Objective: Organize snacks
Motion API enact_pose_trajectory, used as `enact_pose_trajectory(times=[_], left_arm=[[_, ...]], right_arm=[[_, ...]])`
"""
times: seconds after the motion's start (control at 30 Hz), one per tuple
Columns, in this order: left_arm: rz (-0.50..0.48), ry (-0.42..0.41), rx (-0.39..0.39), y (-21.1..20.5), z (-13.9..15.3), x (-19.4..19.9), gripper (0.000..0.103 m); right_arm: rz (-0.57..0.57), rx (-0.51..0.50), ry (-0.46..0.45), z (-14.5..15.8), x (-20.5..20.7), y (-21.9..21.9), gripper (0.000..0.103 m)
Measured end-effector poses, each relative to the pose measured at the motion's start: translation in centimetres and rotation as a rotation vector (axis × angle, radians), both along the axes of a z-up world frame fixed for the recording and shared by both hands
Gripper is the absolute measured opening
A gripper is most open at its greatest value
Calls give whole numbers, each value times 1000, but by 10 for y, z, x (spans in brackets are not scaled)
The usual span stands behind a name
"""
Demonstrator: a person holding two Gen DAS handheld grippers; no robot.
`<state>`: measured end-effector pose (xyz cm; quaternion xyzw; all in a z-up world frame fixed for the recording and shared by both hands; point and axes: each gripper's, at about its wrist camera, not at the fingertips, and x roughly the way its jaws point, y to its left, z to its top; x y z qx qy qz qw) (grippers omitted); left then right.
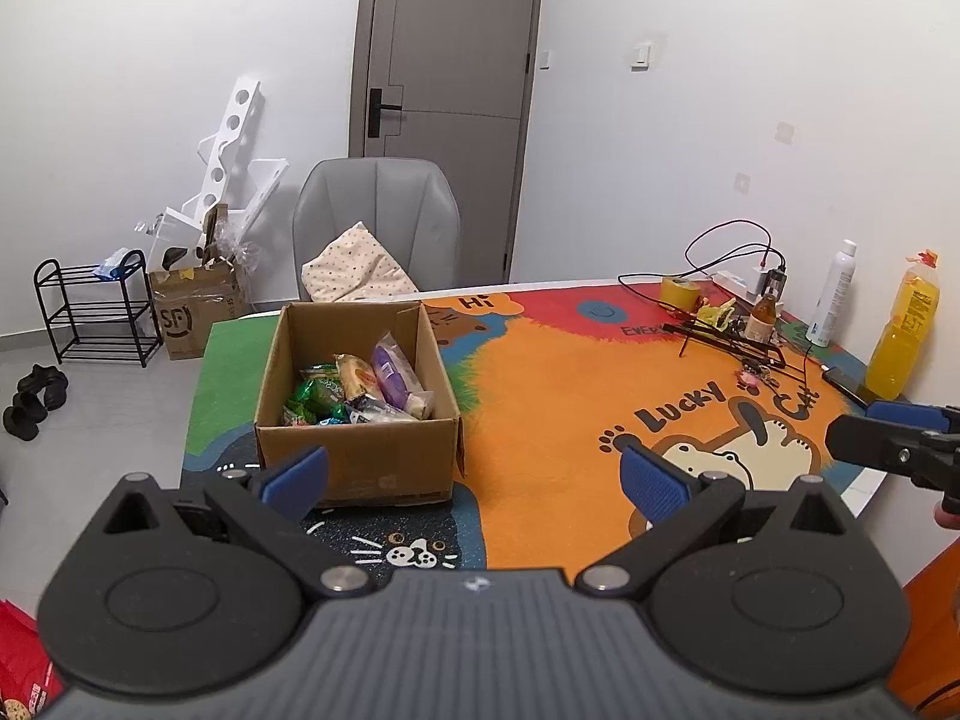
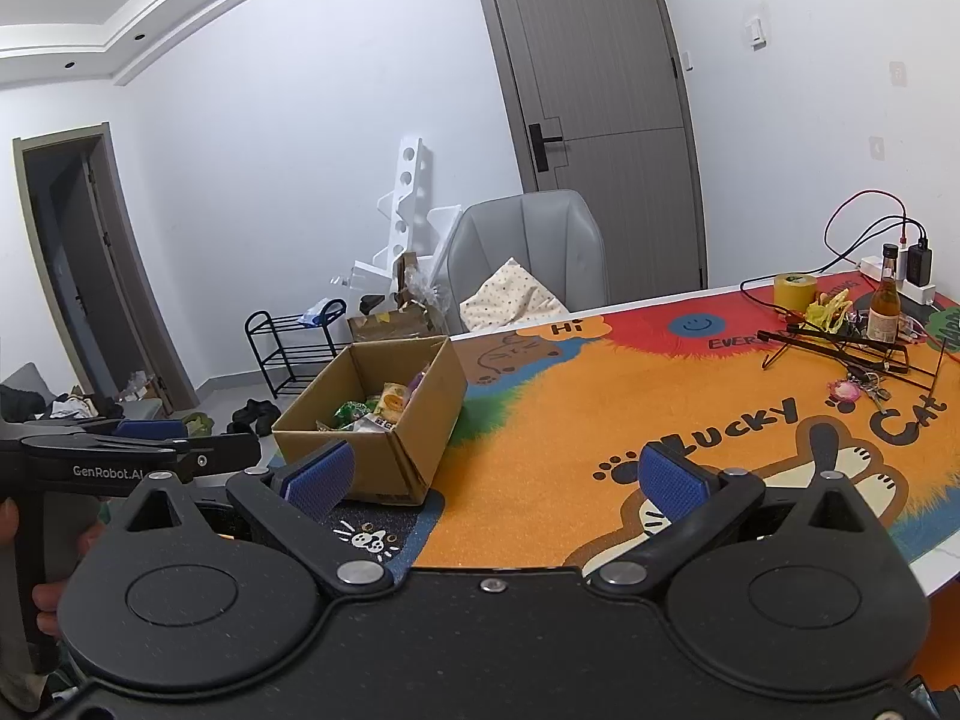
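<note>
An open cardboard box (image 1: 354, 456) stands on the left part of the colourful table mat (image 1: 570, 396). Several wrapped snacks (image 1: 360, 390) lie inside it, among them a purple packet and green packets. The box also shows in the right wrist view (image 2: 384, 450), with snacks (image 2: 372, 411) inside. My left gripper (image 1: 474, 477) is open and empty, just in front of the box. My right gripper (image 2: 495, 480) is open and empty, to the right of the box above the mat. The right gripper also shows at the right edge of the left wrist view (image 1: 894, 438).
At the table's far right stand a yellow tape roll (image 1: 680, 292), a small brown bottle (image 1: 761, 318), a white spray can (image 1: 831, 294), an orange drink bottle (image 1: 903, 336), black wire racks (image 1: 732, 345) and cables. A grey chair (image 1: 375, 222) with a pillow stands behind the table.
</note>
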<state>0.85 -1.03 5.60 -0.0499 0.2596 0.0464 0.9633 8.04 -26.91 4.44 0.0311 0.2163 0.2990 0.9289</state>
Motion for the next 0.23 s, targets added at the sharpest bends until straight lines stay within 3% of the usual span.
enact_pose_trajectory(times=[0.23], left_arm=[[-4,-1,0,0,0,1,103]], right_arm=[[0,-1,1,0,0,0,103]])
